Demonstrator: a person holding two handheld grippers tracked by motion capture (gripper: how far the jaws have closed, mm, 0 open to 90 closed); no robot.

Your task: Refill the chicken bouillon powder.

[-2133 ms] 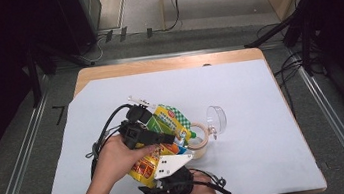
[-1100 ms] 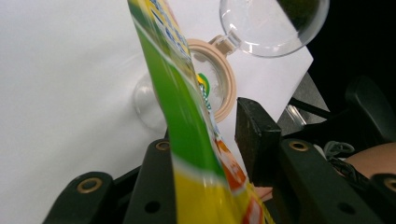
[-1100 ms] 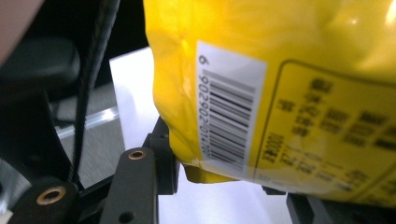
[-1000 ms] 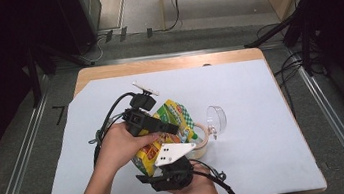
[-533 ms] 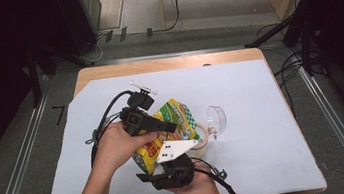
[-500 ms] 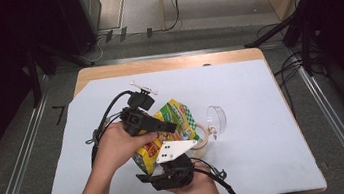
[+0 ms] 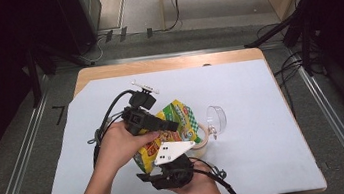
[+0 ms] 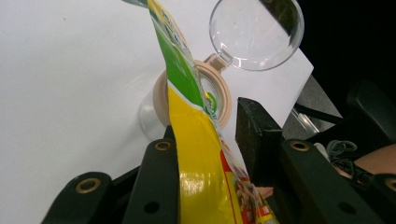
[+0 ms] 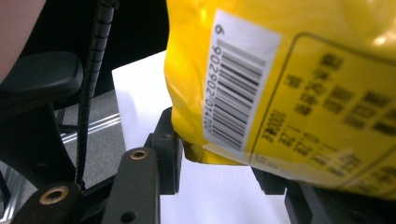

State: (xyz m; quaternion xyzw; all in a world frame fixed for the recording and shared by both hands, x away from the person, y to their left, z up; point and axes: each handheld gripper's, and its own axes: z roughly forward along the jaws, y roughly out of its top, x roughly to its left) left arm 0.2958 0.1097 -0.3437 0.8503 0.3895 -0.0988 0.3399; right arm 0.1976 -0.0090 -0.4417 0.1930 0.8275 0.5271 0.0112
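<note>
Snack bag [image 7: 180, 126] between both grippers' jaws, over jar [image 8: 212, 95].

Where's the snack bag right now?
High view, centre-left of the table: the snack bag sits between both tongs, tilted over the clear jar, whose lid hangs open.

Snack bag [image 7: 177, 129] tipped further over the jar [image 7: 200, 141], left gripper [image 7: 150, 121] shifted slightly right, jaws opening.
</note>
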